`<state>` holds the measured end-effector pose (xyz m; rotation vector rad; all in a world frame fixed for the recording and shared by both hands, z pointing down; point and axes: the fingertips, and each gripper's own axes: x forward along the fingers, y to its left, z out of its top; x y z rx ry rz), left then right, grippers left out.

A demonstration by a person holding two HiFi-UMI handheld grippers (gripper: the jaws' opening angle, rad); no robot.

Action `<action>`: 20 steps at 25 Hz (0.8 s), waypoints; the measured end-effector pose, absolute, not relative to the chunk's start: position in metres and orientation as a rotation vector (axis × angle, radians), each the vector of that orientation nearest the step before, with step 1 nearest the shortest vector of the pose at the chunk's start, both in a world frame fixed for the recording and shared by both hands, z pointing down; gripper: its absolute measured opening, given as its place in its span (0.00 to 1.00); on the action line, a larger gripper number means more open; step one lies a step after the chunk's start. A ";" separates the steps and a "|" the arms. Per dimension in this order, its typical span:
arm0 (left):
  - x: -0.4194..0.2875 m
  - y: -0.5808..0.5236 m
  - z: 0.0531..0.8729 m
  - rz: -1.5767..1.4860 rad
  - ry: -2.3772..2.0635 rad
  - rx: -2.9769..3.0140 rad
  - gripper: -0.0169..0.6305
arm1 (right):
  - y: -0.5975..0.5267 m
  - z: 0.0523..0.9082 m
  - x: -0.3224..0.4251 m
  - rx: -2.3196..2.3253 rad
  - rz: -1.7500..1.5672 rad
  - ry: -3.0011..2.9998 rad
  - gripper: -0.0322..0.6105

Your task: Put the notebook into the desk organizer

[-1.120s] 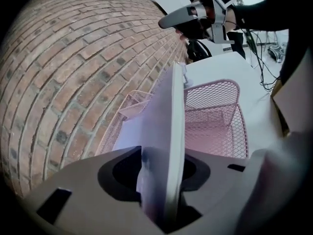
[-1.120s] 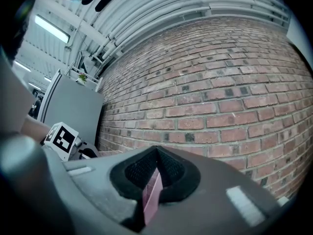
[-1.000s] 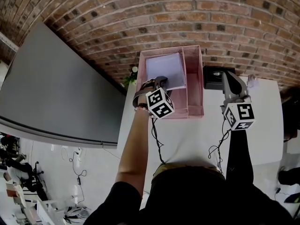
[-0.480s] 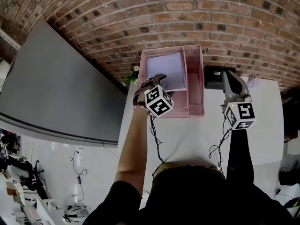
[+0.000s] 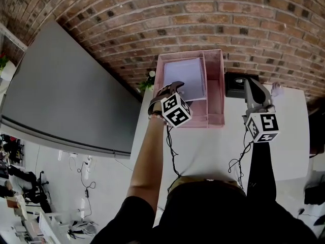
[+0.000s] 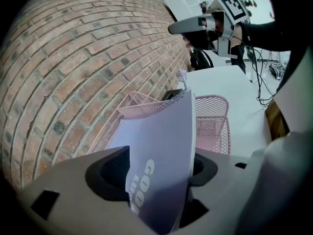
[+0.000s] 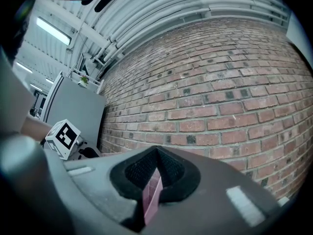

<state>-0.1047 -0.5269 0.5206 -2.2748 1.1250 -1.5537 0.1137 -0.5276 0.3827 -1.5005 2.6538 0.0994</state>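
While you stood at the white table point(image 5: 213, 146), a large grey board point(image 5: 66, 90) was leaning along the brick wall point(image 5: 203, 19) at the far left. Next to it, your left claw point(image 5: 174, 89) reached down at a slant into the pink mesh organizer point(image 5: 215, 93). Its jaws had just been opening and stood wide apart. The lilac notebook point(image 5: 185, 78) was between them, but the pads did not press on it, so the claw no longer held it. The notebook was inside the wider left compartment of the organizer and leaned at a tilt there. Its cover with white letters faced the left gripper view. The narrower right compartment was beside it, on your right. Just right of the organizer, a black box point(image 5: 236, 85) was on the table, against the wall. Further right, your right claw point(image 5: 250, 85) pointed nearly level towards the wall, apart from the organizer. Its jaws were together. Only a thin pink strip showed in the slit between them, and I could not tell what it was.
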 end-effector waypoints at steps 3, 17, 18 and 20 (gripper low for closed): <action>-0.105 -0.523 0.520 -1.557 1.127 -2.278 0.49 | -0.525 0.382 0.112 -1.492 0.097 2.651 0.05; -0.104 -0.500 0.517 -1.537 1.188 -2.291 0.49 | -0.500 0.379 0.111 -1.460 0.091 2.652 0.05; -0.104 -0.499 0.516 -1.533 1.193 -2.289 0.49 | -0.498 0.379 0.111 -1.461 0.088 2.649 0.05; -0.104 -0.497 0.517 -1.525 1.199 -2.284 0.49 | -0.495 0.380 0.113 -1.464 0.082 2.645 0.05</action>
